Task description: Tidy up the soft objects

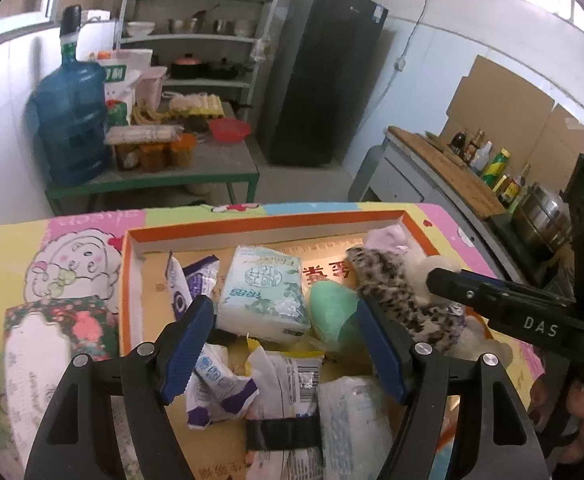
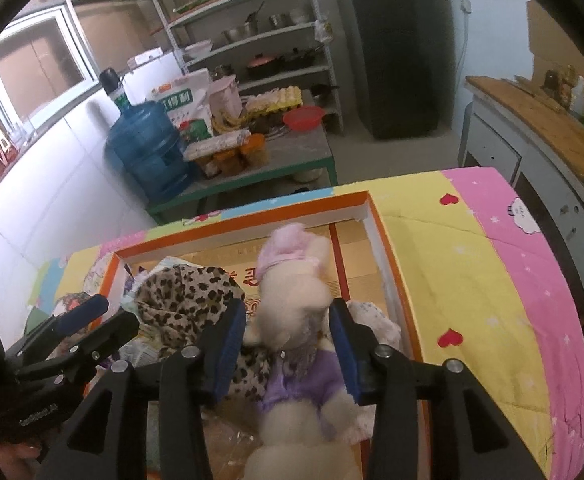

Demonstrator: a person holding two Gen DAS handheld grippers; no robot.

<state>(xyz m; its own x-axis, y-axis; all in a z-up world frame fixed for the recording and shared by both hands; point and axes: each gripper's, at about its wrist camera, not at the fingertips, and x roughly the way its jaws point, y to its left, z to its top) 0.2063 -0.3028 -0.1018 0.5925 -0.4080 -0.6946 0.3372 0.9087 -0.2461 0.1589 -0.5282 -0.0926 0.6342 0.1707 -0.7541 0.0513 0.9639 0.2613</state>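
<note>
**Soft goods gathered in the orange tray, both grippers spread above them**

At the far left, outside the tray, a floral-printed tissue pack lies on the cartoon-printed quilted cover that serves as the work surface. The shallow orange-rimmed cardboard tray beside it holds the rest. The left gripper hovers with its blue-padded jaws wide apart and nothing between them, above crinkly white-and-purple sachets. Just beyond lie a pale green printed tissue pack and a mint-green soft oval pouch. These look light and slippery in their film; a pinch across the narrow middle should hold them.

Further right, a leopard-print fabric piece lies bunched against a cream plush doll in a purple top and pink cap. The right gripper straddles the doll's body with its jaws apart. Whether the pads touch the plush cannot be told. The doll should be light and squashy, so its torso looks the surest place to grip; limbs would likely flop.

Beyond the surface is a kitchen storeroom: a blue water jug on a green-framed table, metal shelving with pots, a dark refrigerator, and a wooden-topped counter with bottles at the right.
</note>
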